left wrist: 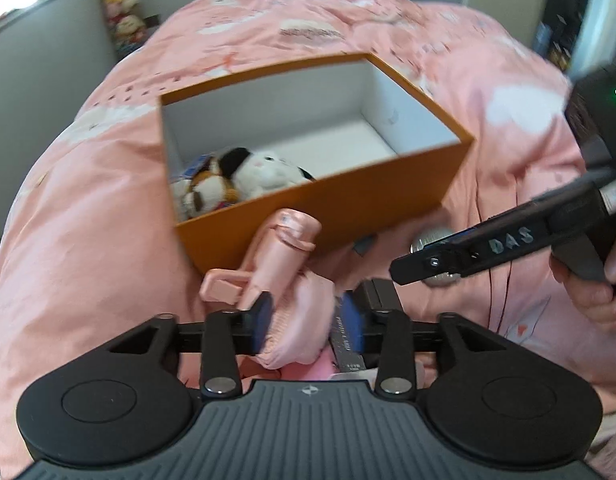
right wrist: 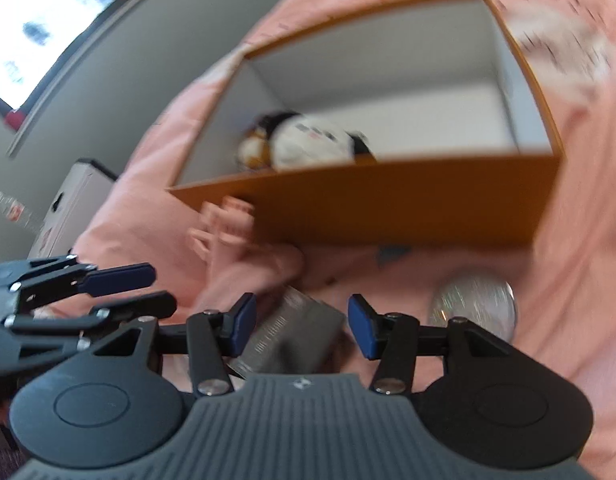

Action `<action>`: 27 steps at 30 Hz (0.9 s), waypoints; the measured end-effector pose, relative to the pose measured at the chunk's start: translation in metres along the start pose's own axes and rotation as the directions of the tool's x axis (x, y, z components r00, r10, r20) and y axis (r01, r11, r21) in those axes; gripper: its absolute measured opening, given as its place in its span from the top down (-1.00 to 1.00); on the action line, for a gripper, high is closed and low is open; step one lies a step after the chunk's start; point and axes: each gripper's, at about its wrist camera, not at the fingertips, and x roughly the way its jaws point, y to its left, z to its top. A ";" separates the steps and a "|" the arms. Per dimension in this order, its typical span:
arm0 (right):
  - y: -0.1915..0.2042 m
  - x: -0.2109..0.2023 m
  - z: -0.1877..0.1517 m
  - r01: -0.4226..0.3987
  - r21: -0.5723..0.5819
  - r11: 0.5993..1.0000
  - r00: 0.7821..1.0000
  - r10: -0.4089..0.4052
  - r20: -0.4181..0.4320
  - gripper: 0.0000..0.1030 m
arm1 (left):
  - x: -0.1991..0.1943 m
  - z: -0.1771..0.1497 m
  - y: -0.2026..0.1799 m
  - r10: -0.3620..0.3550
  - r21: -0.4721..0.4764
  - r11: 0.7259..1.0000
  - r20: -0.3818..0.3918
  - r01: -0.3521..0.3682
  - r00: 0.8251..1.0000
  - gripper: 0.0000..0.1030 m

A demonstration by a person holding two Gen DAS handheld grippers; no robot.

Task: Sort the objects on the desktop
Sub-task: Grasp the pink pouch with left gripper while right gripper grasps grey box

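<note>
Pink satin fills the left gripper (left wrist: 308, 326): its blue pads close on a soft pink pouch (left wrist: 295, 320), and a dark grey card (left wrist: 345, 346) stands against the right pad. From the pouch a pink bottle (left wrist: 281, 258) with a clip points to 12 o'clock and touches the front wall of the orange box (left wrist: 328, 208). The box lies open on a pink bedcover (left wrist: 87, 208). In its corner at 9 o'clock rest two plush toys (left wrist: 243, 178), one white and black, one brown and white. The right gripper (right wrist: 301, 326) is open wide, with the grey card between its pads without touching them. A round silver disc (right wrist: 474, 304) lies on the cover at 2 o'clock from this gripper, near the box.
</note>
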 end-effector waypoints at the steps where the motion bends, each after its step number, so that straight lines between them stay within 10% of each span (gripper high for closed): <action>1: -0.005 0.003 -0.002 0.000 0.028 1.000 1.000 0.000 -0.014 -0.06 | 0.005 -0.001 -0.006 0.016 0.027 1.000 -0.006 -0.015 1.000 -0.02; 15: -0.019 0.056 -0.012 -0.048 0.182 0.982 0.985 0.076 -0.152 -0.12 | 0.054 -0.007 -0.030 0.172 0.224 0.963 -0.080 -0.151 0.982 0.01; 21: -0.019 0.065 -0.014 -0.061 0.197 0.978 0.981 0.096 -0.170 0.08 | 0.051 -0.008 -0.020 0.095 0.180 0.981 -0.098 -0.076 0.991 0.50; 27: -0.021 0.055 -0.014 -0.061 0.203 0.977 0.984 0.092 -0.150 0.20 | 0.038 -0.011 -0.001 0.055 0.065 0.997 -0.090 -0.049 0.994 0.57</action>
